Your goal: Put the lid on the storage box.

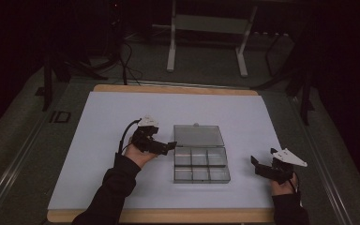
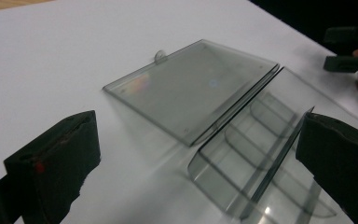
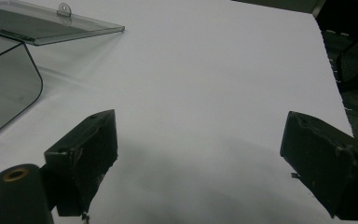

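White table [image 1: 98, 140] | left gripper [image 1: 168, 146] jaws wide, beside clear box [image 1: 200, 161] | right gripper [image 1: 258, 165] jaws wide, empty

open clear box [image 2: 242, 140], jaws apart

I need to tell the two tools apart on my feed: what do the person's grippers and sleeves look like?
Both are black two-jaw tools with blocky, scuffed pads. The left gripper carries a pale three-cornered plate on top and trails a black cable; one of its pads has a small red mark. The right gripper has a larger white three-cornered plate. Both forearms wear dark long sleeves.
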Available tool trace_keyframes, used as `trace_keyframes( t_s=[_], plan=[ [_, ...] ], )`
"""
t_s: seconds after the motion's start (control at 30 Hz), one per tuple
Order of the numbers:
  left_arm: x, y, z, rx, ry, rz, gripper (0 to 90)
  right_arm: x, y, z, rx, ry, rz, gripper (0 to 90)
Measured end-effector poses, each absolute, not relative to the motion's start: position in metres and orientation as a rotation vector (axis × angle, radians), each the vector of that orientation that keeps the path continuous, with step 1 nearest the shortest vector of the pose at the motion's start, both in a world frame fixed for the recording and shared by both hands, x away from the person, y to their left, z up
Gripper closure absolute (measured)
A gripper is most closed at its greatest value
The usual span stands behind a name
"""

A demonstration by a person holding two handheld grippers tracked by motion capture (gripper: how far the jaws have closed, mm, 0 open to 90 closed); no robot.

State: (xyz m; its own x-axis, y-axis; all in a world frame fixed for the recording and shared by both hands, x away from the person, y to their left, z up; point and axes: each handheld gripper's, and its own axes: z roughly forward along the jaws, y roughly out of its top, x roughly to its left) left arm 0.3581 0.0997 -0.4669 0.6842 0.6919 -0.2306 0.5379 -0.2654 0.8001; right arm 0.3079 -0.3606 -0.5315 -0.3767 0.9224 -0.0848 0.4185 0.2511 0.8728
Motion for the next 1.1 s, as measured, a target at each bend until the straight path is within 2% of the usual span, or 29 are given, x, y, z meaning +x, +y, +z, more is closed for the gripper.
trace_keyframes(
  t_s=[0.47,0.73,1.1],
  plan=[
    [0.392,0.074,-0.462,1.95,1.04,0.218,2.0,0.308,-0.359,-0.532,1.209,1.917,1.048,10.8],
    [0.406,0.063,-0.476,1.957,1.147,0.141,2.0,0.308,-0.359,-0.532,1.209,1.919,1.048,10.8],
    [0.414,0.053,-0.495,1.946,1.185,0.077,5.5,0.308,-0.358,-0.532,1.202,1.924,1.039,10.9]
  ],
)
